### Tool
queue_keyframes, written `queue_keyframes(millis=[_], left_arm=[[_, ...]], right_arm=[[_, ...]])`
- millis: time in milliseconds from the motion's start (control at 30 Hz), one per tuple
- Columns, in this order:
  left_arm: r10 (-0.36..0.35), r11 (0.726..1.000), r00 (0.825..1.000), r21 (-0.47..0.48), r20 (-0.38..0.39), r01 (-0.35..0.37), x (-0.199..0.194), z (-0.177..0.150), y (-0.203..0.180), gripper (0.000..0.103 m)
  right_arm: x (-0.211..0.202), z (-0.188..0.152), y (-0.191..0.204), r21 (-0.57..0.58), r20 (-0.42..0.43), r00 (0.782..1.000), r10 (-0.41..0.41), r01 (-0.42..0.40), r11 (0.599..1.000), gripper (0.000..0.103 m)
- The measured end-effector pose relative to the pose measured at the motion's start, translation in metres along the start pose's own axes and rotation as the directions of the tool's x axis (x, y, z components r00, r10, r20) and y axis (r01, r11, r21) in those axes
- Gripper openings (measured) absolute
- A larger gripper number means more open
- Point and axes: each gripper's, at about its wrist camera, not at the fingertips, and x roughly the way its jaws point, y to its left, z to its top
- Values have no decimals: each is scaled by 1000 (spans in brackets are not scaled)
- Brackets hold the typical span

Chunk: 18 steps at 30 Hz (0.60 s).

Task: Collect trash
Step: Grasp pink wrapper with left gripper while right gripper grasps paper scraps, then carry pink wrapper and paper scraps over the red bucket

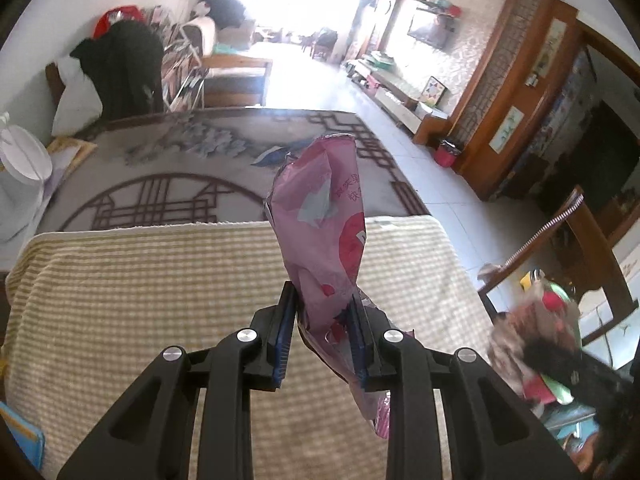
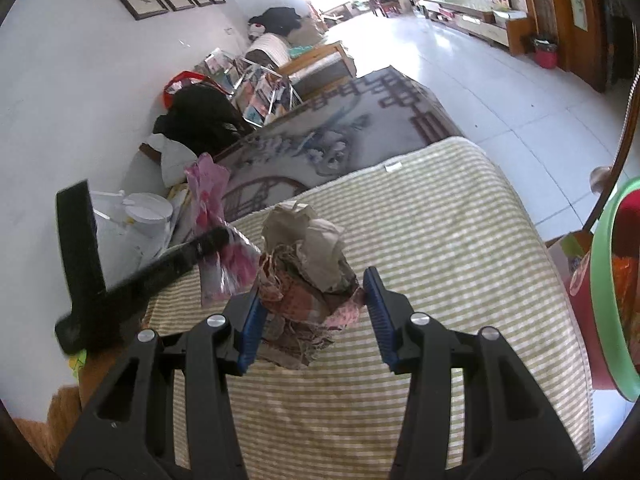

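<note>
At the right edge of the right wrist view a green plastic basin (image 2: 606, 280) shows part of its smooth round rim, with red and orange packaging inside it; what that packaging is cannot be told. In the left wrist view a red waste bin (image 1: 447, 152) stands on the pale tiled floor (image 1: 452, 200) by the wooden cabinets; its contents cannot be told.

The left gripper (image 1: 322, 300) is clenched on a pink snack wrapper (image 1: 324, 216). It is a thin, glossy, creased film bag with red circles and printed characters. Its torn top points upward above the blue ribbed pads (image 1: 281, 344), and its tail hangs below them over the checked cloth. In the right wrist view the same wrapper (image 2: 208, 192) appears at the left, pinched in the other gripper's black fingers.

The right gripper (image 2: 312, 284) has its jaws apart on either side of a wad of crumpled paper (image 2: 310, 256). The wad is beige and brown, rumpled, with patterned scraps at its base. The left pad touches the wad; whether the right pad does cannot be told. The wad rests on a yellow-and-white checked cloth (image 2: 440, 248) of a coarse weave that covers the tabletop. Beyond the cloth lies a grey cover (image 1: 200, 148) with a brown lattice print.
</note>
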Motion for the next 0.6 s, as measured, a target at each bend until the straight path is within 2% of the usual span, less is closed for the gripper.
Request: queue_keyframes(millis=[400, 600], left_arm=[[-8, 997, 1000, 76, 12, 7, -23, -23, -51, 23], [-8, 995, 1000, 96, 13, 7, -26, -27, -79, 23]], right_arm=[[-33, -2, -12, -8, 42, 999, 23, -23, 1000, 46], [-52, -2, -34, -1, 59, 998, 17, -17, 1000, 47]])
